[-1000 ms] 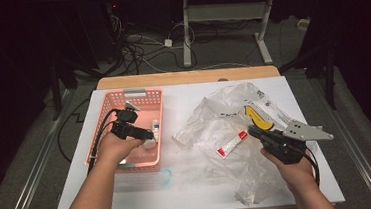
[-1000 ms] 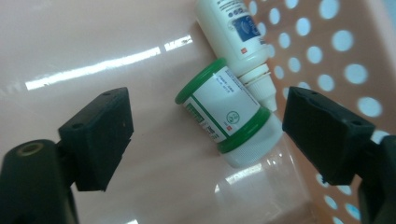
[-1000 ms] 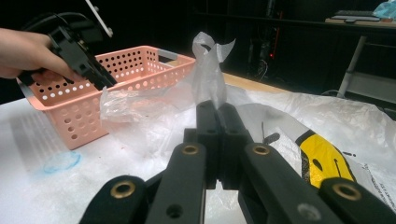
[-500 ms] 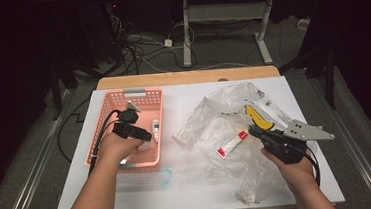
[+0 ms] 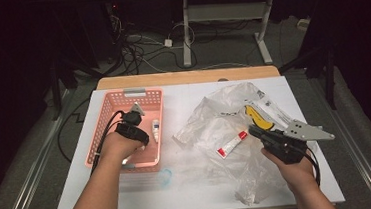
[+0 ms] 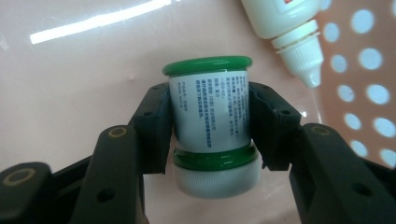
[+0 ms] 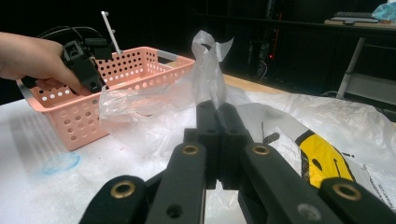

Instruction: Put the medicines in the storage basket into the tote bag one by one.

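We reached down into the pink basket [image 5: 105, 122] with our left gripper [image 6: 209, 121], and its jaws had just been closing — both black pads pressed against the sides of a small white jar [image 6: 208, 116] with green bands and a white cap, which lay on the basket's floor with its green end pointing away from us. Just beyond the jar, toward the basket's perforated wall, lay a white dropper bottle [image 6: 289, 28], its ribbed nozzle pointing down beside our right-hand pad, apart from the jar. Well to the right of the basket — out on the white table [image 5: 190, 194] — our right gripper [image 7: 218, 126] had its jaws pressed together on a fold of the clear plastic bag [image 5: 225, 126], a twist of film standing up just above the fingertips. On that bag, between the basket and our right hand [image 5: 294, 168], lay a small red-and-white tube [image 5: 232, 144], and farther from the basket sat a yellow-and-black printed patch [image 5: 259, 119]. In front of the basket, a faint blue ring [image 5: 164, 176] rested on the table.
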`<state>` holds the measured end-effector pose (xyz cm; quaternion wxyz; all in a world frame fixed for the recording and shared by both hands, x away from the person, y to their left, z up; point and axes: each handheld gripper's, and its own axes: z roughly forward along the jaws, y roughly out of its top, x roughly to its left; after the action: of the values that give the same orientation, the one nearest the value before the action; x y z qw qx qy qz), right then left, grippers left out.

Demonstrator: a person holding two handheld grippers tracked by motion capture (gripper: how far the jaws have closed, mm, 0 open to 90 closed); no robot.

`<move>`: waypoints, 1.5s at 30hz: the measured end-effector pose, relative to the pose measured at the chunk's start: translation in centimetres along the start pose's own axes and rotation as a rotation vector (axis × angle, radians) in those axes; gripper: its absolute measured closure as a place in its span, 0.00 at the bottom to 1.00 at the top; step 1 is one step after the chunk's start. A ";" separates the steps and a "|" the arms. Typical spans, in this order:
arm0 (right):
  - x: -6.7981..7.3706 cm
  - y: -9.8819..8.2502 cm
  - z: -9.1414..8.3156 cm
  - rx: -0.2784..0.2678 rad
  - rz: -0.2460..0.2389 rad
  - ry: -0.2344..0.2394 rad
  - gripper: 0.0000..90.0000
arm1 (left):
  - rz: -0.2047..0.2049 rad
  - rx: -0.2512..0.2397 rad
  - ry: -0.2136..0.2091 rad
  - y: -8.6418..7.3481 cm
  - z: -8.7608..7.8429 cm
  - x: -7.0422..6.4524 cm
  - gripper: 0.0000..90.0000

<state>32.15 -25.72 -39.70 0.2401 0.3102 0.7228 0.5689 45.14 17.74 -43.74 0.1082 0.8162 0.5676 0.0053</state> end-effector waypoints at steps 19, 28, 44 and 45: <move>-0.1 0.0 -0.1 -0.003 -0.001 -0.002 1.00 | 0.069 -0.128 -0.007 -1.3 -2.1 -0.6 0.60; -0.1 0.1 -0.2 -0.009 -0.003 -0.004 1.00 | 0.083 -0.235 -0.053 -3.4 -3.8 -1.1 0.60; 0.0 0.0 -0.2 -0.006 -0.009 -0.002 1.00 | 0.131 -0.400 -0.052 -7.4 -3.8 -1.8 0.60; 0.0 0.0 -0.2 -0.006 -0.008 -0.002 1.00 | 0.132 -0.403 -0.049 -7.5 -3.7 -1.8 0.60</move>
<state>32.02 -25.83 -39.62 0.2442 0.3073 0.7222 0.5695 37.05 19.17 -41.29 0.2825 0.8134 0.4974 0.1057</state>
